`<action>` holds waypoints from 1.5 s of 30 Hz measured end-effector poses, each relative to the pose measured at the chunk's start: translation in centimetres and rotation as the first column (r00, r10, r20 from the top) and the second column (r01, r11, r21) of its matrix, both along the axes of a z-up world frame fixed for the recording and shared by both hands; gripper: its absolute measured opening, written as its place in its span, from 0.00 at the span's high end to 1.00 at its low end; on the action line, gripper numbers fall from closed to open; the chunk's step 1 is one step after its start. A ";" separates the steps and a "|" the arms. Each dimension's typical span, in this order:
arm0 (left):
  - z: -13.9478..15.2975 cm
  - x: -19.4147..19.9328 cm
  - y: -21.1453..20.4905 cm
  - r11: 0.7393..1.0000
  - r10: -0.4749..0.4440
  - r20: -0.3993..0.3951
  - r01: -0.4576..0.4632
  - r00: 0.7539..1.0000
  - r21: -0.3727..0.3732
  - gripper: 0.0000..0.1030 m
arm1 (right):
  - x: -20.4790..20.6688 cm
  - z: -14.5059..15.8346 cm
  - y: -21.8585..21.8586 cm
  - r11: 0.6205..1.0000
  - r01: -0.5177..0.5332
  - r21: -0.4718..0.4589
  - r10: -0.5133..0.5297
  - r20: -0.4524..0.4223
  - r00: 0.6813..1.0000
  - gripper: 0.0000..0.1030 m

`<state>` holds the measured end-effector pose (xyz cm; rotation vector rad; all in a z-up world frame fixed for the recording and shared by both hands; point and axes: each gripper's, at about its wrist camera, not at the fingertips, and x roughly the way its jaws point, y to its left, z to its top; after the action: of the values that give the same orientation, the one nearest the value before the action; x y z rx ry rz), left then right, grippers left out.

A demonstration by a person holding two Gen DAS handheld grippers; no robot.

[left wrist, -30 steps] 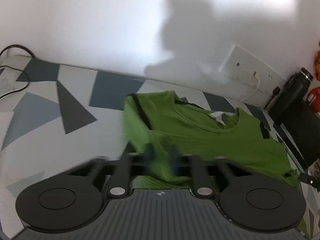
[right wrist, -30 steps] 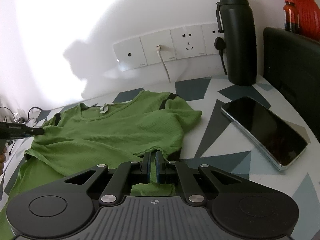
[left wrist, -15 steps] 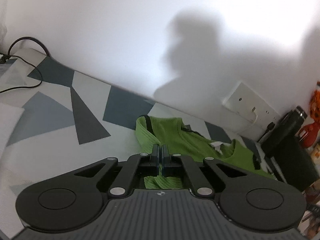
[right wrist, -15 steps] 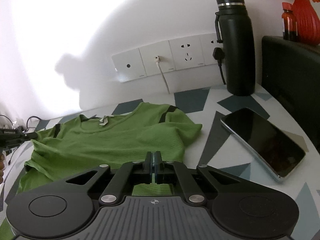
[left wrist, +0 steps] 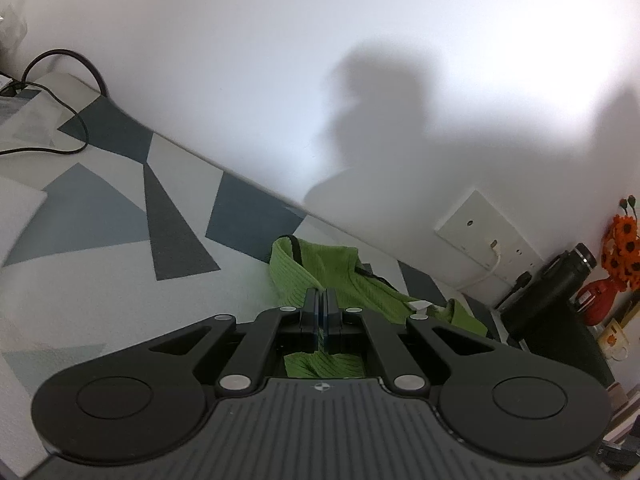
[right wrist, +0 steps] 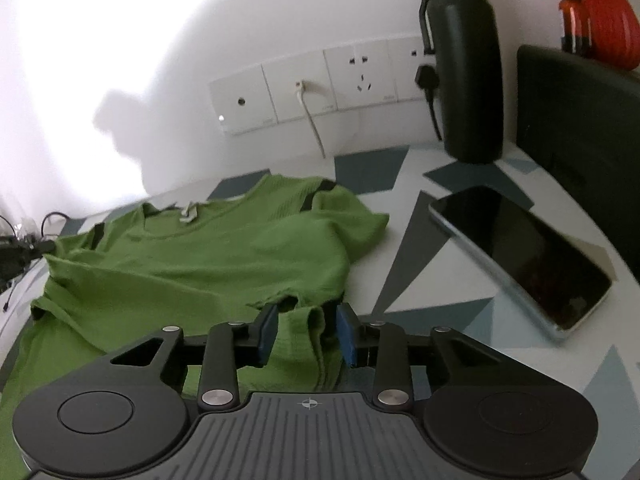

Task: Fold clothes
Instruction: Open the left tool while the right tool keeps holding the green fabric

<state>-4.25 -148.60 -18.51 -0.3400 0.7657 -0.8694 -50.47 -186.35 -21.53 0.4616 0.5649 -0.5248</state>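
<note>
A green T-shirt (right wrist: 200, 256) with dark trim lies spread on the patterned table (right wrist: 436, 312), neck toward the wall. My right gripper (right wrist: 307, 330) is open at the near hem, its blue pads (right wrist: 267, 334) on either side of a raised fold of green cloth without pinching it. My left gripper (left wrist: 321, 308) is shut on the shirt's (left wrist: 320, 266) left edge, with green cloth showing beyond and beneath the closed fingers. In the right wrist view the left gripper (right wrist: 20, 254) appears at the far left, where the cloth is drawn up to a point.
A phone (right wrist: 520, 256) lies right of the shirt. Behind it are a black bottle (right wrist: 464, 64), a dark box (right wrist: 580, 120) and wall sockets (right wrist: 320, 84) with a plugged cable. Black cables (left wrist: 60, 80) lie at the table's far left. Orange flowers (left wrist: 624, 240) stand at the right.
My right gripper has opened and let go of the hem fold. My left gripper has shut on the shirt's left edge and its view has tilted upward toward the wall.
</note>
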 end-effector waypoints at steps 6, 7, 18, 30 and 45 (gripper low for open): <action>-0.2 0.2 0.9 0.998 -0.006 -0.060 0.003 0.998 -0.062 0.98 | -0.8 1.0 0.1 0.999 0.031 0.019 -0.032 0.043 0.999 0.96; -0.1 0.1 1.0 0.998 -0.006 -0.054 0.002 0.999 -0.070 0.98 | -1.0 1.6 0.3 1.000 0.028 0.014 -0.029 0.065 0.997 0.97; -2.6 2.1 2.3 0.976 0.079 -0.164 -0.110 0.983 -0.189 0.98 | 2.7 6.8 -0.4 0.994 0.004 -0.106 0.012 0.148 0.989 0.97; -2.8 3.7 0.1 0.989 0.108 -0.098 -0.117 0.989 -0.091 0.98 | 7.3 1.8 -5.3 0.994 0.098 -0.040 -0.097 0.032 0.995 0.97; 1.2 2.3 -0.1 0.996 0.059 0.129 -0.067 0.990 0.058 0.37 | 6.7 0.6 -5.4 0.989 0.120 -0.089 -0.117 0.028 0.993 0.72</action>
<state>-1.94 -148.67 -17.33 -0.2503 0.6590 -0.7984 -43.72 -191.74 -20.95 0.4161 0.4917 -0.6554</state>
